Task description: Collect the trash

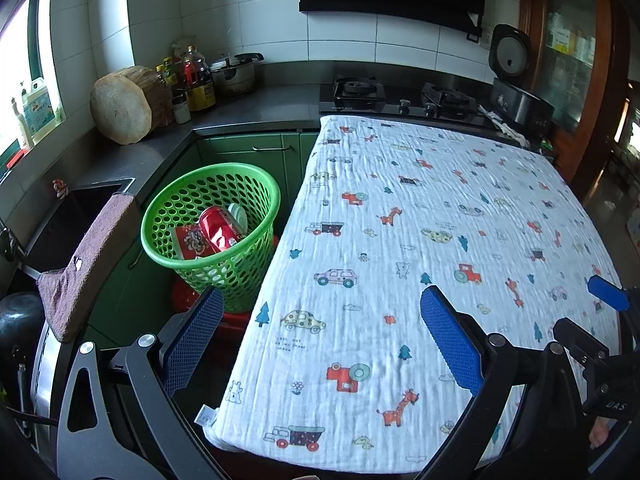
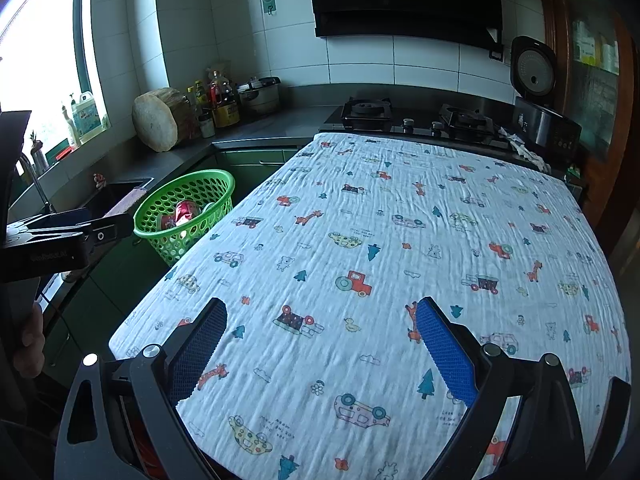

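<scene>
Both our grippers, left gripper [image 1: 320, 336] and right gripper [image 2: 320, 344], hang spread and empty; green basket [image 1: 212, 232] off the bench's [image 1: 400, 240] left edge, nearer left.

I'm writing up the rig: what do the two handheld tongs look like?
Both tongs, left and right, have black angular frames with silver bolts and textured blue pads. The right one's body carries pale lettering, too small to read.
</scene>
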`<state>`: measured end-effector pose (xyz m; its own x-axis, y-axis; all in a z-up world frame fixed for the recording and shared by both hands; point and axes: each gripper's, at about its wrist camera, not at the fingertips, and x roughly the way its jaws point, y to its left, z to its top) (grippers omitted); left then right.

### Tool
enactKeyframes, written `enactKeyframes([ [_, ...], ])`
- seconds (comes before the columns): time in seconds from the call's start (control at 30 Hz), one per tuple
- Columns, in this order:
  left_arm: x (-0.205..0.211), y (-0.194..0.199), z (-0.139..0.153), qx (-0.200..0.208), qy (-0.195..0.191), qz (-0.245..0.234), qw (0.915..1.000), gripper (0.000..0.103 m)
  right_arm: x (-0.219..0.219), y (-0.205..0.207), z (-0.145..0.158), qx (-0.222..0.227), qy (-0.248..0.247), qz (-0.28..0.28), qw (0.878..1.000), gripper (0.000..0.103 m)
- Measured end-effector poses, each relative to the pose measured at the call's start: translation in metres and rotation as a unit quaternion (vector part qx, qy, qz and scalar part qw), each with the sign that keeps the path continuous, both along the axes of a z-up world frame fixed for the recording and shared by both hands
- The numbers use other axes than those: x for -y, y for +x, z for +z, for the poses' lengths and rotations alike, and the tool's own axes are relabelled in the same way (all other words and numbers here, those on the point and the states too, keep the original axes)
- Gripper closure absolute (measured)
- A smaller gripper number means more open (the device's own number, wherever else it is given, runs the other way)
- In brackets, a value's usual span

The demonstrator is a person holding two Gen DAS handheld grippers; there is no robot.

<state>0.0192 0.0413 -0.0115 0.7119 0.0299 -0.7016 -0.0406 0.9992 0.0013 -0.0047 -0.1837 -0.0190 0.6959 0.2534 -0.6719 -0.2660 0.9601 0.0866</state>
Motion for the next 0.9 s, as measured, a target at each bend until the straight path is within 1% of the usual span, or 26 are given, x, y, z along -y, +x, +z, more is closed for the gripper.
enactKeyframes([
  [0.9, 0.0046, 0.0033, 0.0013, -0.001, 0.003, -0.003, 1.0, 0.005, -0.0058, 0.0028, -0.002, -0.003, 0.004, -0.003, 1.0, 0.011],
])
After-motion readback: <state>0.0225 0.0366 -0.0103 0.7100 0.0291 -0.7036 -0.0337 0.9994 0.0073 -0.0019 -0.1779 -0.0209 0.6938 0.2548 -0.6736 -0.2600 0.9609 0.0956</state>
